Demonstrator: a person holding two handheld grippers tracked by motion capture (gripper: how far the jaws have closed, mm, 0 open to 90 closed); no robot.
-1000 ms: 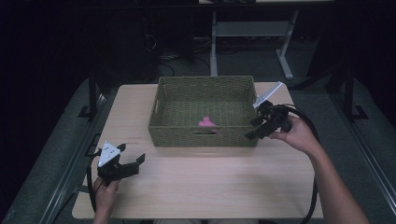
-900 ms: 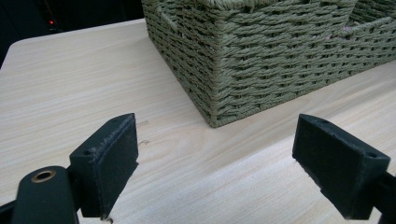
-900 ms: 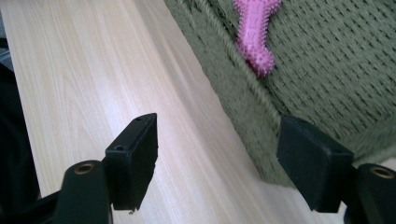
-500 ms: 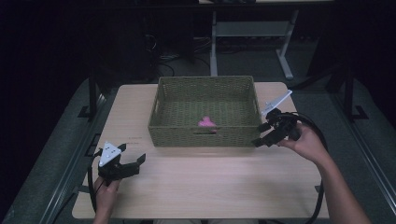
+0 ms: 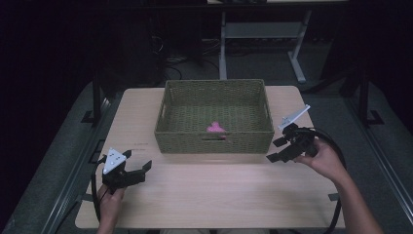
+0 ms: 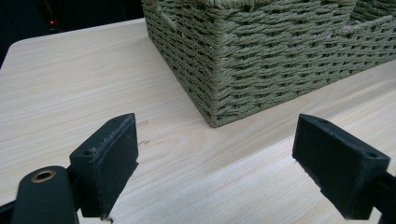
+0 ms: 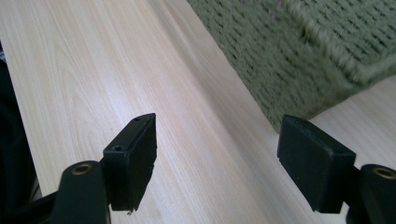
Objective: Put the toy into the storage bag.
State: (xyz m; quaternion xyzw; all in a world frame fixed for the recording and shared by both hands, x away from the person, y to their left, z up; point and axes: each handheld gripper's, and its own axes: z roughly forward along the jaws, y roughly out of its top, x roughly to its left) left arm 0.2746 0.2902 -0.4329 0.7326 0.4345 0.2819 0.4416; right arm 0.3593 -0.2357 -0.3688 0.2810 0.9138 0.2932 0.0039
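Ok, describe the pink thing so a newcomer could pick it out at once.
Find the wooden table, then the green woven basket at its far middle. Inside, on the basket floor near the front wall, lies the small pink thing. It is the one bright item there; its exact shape is too small to tell.

i see a pale wooden table (image 5: 219,195) with its grain running lengthwise, its bare top bright under the light, resting on a dark frame with rails (image 5: 73,175) along both sides. behind it, on the grey floor (image 5: 292,97), a white metal stand (image 5: 297,63) spreads its legs beside a tangle of black cables (image 5: 170,53). everything further back is too dark for me to make out.
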